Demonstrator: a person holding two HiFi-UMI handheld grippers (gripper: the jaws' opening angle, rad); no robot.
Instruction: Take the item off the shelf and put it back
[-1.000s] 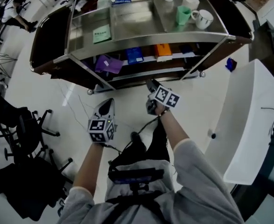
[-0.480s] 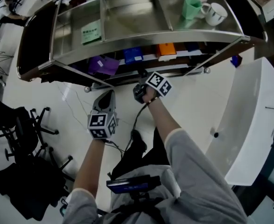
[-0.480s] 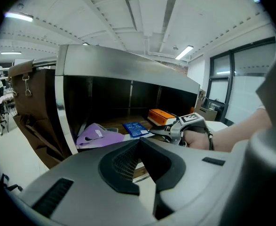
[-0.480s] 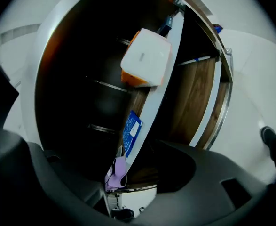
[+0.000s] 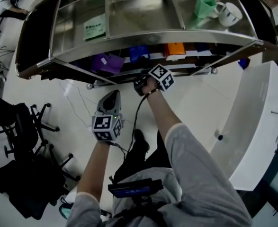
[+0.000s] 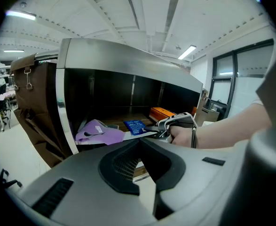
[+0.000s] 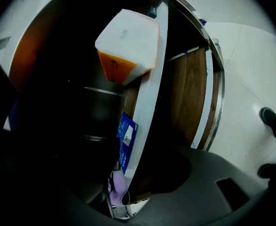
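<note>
The right hand-held gripper (image 5: 140, 78) reaches into the lower shelf (image 7: 146, 107), rolled sideways, probably to pinch the flat blue packet (image 6: 135, 125) lying just ahead. Its jaws, apart with nothing between them, have just narrowed. The left hand-held gripper (image 5: 112, 97) hangs back, clenched and empty.

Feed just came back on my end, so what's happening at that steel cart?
A person with a gripper in each hand works at the steel cart. The right gripper reaches into the lower shelf toward the blue packet, which lies between the purple pouch and the orange box; its jaws have just been closing slightly but stand open, with nothing gripped. The left gripper hangs back outside the cart, shut and empty.
</note>
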